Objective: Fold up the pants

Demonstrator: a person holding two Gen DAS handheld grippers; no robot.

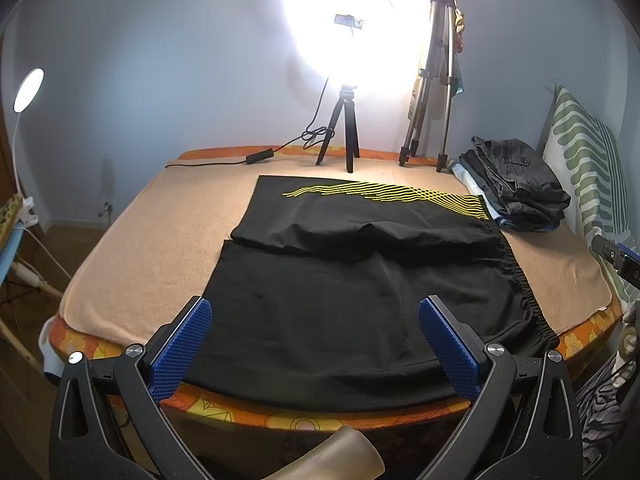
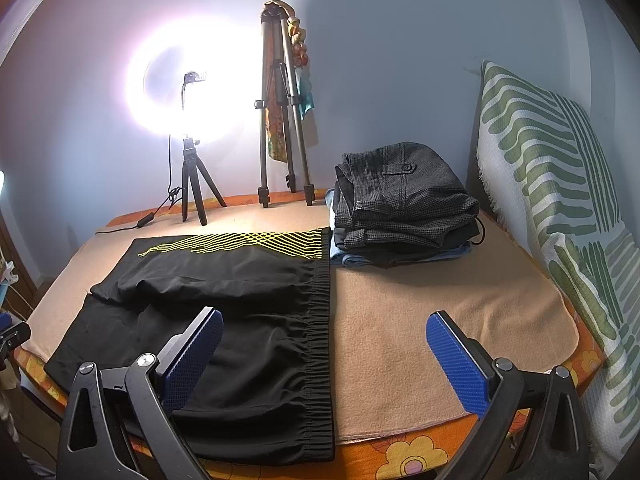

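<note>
Left wrist: pants [image 1: 340, 288] flat between spread left gripper [image 1: 315, 312]; right gripper [image 2: 325, 332] spread, straddling waistband.

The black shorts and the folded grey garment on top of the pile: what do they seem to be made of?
The black shorts look like a thin, smooth synthetic, perhaps polyester: faint sheen, soft shallow wrinkles, gathered elastic waistband, printed yellow lines. The folded grey garment looks like a thicker matte woven cloth, possibly a wool or cotton blend: a fine check pattern, firm folds and a buttoned pocket flap.
</note>
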